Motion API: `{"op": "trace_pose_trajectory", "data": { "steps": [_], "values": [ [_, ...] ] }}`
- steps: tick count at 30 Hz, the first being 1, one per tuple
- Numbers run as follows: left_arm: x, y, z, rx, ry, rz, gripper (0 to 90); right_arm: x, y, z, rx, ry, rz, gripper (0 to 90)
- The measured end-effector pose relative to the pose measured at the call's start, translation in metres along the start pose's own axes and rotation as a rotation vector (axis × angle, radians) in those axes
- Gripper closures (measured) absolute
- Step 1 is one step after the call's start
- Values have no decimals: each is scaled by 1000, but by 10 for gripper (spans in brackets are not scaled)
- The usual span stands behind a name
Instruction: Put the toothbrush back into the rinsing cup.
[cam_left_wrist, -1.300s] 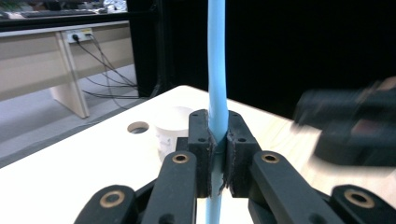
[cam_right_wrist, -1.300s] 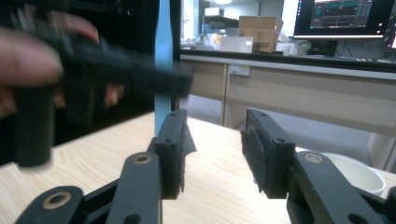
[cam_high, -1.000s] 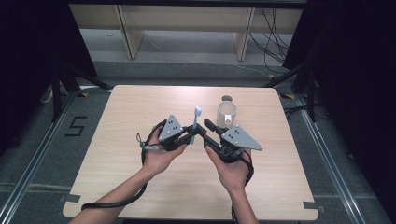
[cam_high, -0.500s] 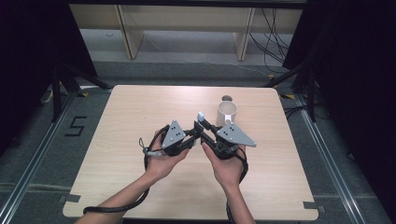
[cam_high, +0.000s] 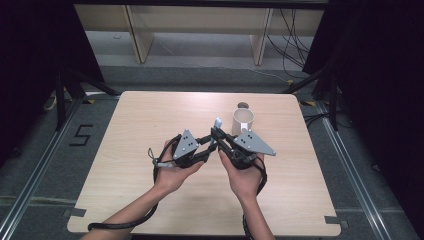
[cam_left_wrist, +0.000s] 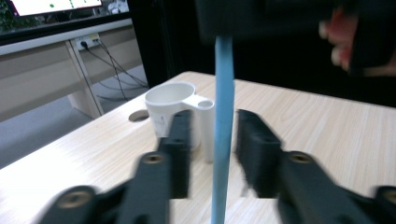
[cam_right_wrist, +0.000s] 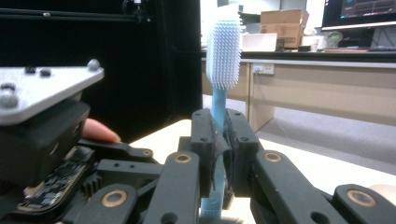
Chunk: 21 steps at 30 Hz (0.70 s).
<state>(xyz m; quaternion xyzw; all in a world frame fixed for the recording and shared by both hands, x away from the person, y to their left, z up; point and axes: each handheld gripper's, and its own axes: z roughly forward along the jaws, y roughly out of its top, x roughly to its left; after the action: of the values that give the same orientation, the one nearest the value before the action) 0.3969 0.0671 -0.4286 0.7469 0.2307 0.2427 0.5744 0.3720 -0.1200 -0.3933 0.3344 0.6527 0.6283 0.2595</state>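
A blue toothbrush (cam_right_wrist: 223, 51) with a white bristle head stands upright, and my right gripper (cam_right_wrist: 218, 121) is shut on its handle. My left gripper (cam_left_wrist: 215, 135) is open, its jaws on either side of the same blue handle (cam_left_wrist: 223, 93) with a gap on each side. In the high view both grippers meet over the middle of the table, the left gripper (cam_high: 202, 146) facing the right gripper (cam_high: 219, 139), with the brush head (cam_high: 217, 122) rising between them. A white mug (cam_high: 243, 121) stands just behind the right gripper, seen too as the mug (cam_left_wrist: 170, 105) beyond the left jaws.
The light wooden table (cam_high: 150, 115) has a small round hole (cam_high: 243, 105) behind the mug. Black frames and dark curtains stand at both sides, and shelving lies past the far edge. Cables trail from both grippers toward the near edge.
The two hands have drawn closer together and shifted a little to the right, toward the mug. The toothbrush stays upright between the grippers.
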Motion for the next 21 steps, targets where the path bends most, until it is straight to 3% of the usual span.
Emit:
{"op": "trace_pose_trajectory", "data": {
  "steps": [1,6,8,11,13,17,19,21],
  "values": [
    [1,-1,-2,0,4,-2,588,-2,1,1,-15,-6,-24,839],
    [10,-8,-16,41,38,-12,397,-11,6,-2,-14,-36,-4,839],
    [14,-10,-23,48,60,-2,332,-21,7,-5,-6,-62,-17,839],
    [20,-15,-34,68,84,6,320,-26,7,-7,-9,-72,-1,839],
    [25,-18,-41,80,97,9,318,-35,10,-11,-22,-88,-26,839],
    [37,-28,-58,90,139,6,319,-45,15,-16,-13,-101,-7,839],
    [41,-33,-65,93,153,-1,320,-50,18,-19,-13,-119,-35,839],
    [44,-38,-72,98,167,-17,320,-54,20,-21,-16,-130,-21,839]
  ]
}}
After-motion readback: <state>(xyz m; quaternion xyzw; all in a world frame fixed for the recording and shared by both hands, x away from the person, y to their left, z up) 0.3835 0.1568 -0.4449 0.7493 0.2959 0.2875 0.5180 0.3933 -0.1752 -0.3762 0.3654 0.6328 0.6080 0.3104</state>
